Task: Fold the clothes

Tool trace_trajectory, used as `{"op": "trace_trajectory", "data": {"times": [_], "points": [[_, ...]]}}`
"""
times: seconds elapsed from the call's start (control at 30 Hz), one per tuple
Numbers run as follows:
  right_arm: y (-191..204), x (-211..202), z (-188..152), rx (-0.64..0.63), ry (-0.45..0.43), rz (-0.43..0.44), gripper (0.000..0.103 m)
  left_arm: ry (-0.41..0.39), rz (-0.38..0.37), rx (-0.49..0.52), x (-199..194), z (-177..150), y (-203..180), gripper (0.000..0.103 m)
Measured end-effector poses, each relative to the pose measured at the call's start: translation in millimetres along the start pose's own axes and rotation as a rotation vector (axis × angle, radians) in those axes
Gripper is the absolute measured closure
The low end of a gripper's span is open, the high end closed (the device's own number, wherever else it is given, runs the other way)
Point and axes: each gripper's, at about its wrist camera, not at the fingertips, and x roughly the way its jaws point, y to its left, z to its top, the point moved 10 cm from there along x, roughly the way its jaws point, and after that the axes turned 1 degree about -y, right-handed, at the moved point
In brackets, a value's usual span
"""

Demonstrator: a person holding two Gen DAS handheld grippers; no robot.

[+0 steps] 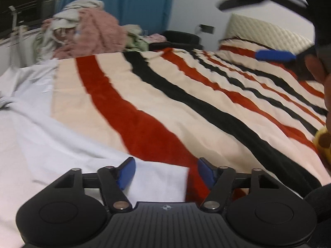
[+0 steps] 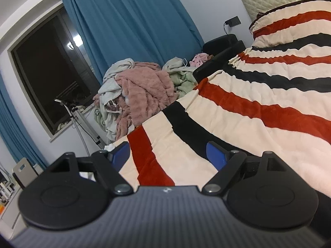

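White garment [image 1: 62, 128] lies flat, lengthwise along the striped blanket's [image 1: 186, 95] edge.

The left wrist view sits low and close over the striped blanket [image 1: 165, 95], tilted down along the bed toward the quilted headboard [image 1: 269, 31]. The right wrist view looks more level across the bed's corner toward the blue curtain [image 2: 132, 24] and window [image 2: 47, 66]. Both share the blanket, the curtain and the clothes pile [image 2: 136, 91].
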Motion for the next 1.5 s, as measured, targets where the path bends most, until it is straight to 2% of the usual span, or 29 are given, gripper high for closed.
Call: {"op": "trace_trajectory", "data": {"times": [0.03,0.07,0.13,0.23,0.3,0.47,0.53,0.6,0.7,0.8,0.9,1.0,1.07,1.1,1.27,1.43,1.5], "points": [[1.1,1.0,-2.0,-0.007,0.005,-0.002,0.020,0.008,-0.001,0.019,6.0,-2.4,-2.6,0.056],[2.4,2.4,-4.3,-0.016,0.011,-0.003,0.020,0.020,0.019,0.035,11.0,-5.5,-2.0,0.076],[5.6,5.8,-9.1,-0.032,0.027,0.002,0.020,0.028,0.046,0.042,14.8,-7.9,4.8,0.096],[9.9,9.7,-15.1,-0.039,0.050,0.018,0.020,-0.019,0.051,-0.042,-11.9,0.6,22.6,0.097],[12.2,9.3,-16.3,-0.044,0.051,0.017,0.020,-0.075,0.063,-0.107,-47.0,9.7,36.9,0.097],[27.7,0.1,-16.0,-0.067,0.035,0.051,0.020,-0.226,0.099,-0.448,-150.9,23.1,84.6,0.097],[35.8,-3.5,-18.4,-0.086,0.037,0.067,0.020,-0.283,0.127,-0.573,-190.9,10.6,99.8,0.097],[43.8,-6.7,-21.9,-0.107,0.042,0.081,0.020,-0.301,0.189,-0.683,-219.2,-12.0,117.2,0.097],[55.7,-10.0,-32.4,-0.143,0.065,0.101,0.020,-0.244,0.309,-0.802,-238.0,-53.9,145.5,0.098],[68.7,-11.1,-45.4,-0.184,0.101,0.122,0.020,-0.159,0.383,-0.815,-237.8,-79.9,161.6,0.099],[85.5,-12.7,-61.6,-0.235,0.153,0.156,0.021,-0.123,0.368,-0.811,-239.1,-87.2,167.6,0.097],[105.8,-22.9,-72.2,-0.290,0.178,0.180,0.021,-0.099,0.323,-0.794,-238.4,-82.2,166.1,0.080],[121.5,-32.6,-72.9,-0.342,0.171,0.186,0.021,-0.087,0.306,-0.773,-241.5,-81.5,165.5,0.063],[132.2,-39.3,-72.4,-0.371,0.170,0.193,0.021,-0.080,0.301,-0.764,-243.2,-81.1,165.0,0.061],[178.1,-77.3,-52.0,-0.380,0.188,0.251,0.022,-0.029,0.305,-0.706,-256.0,-72.5,157.5,0.055],[217.9,-112.4,-30.4,-0.398,0.198,0.310,0.022,0.042,0.310,-0.742,-256.7,-62.1,164.6,0.052],[232.4,-121.7,-21.9,-0.417,0.193,0.309,0.022,0.075,0.329,-0.756,-255.4,-58.4,170.5,0.051]]}}
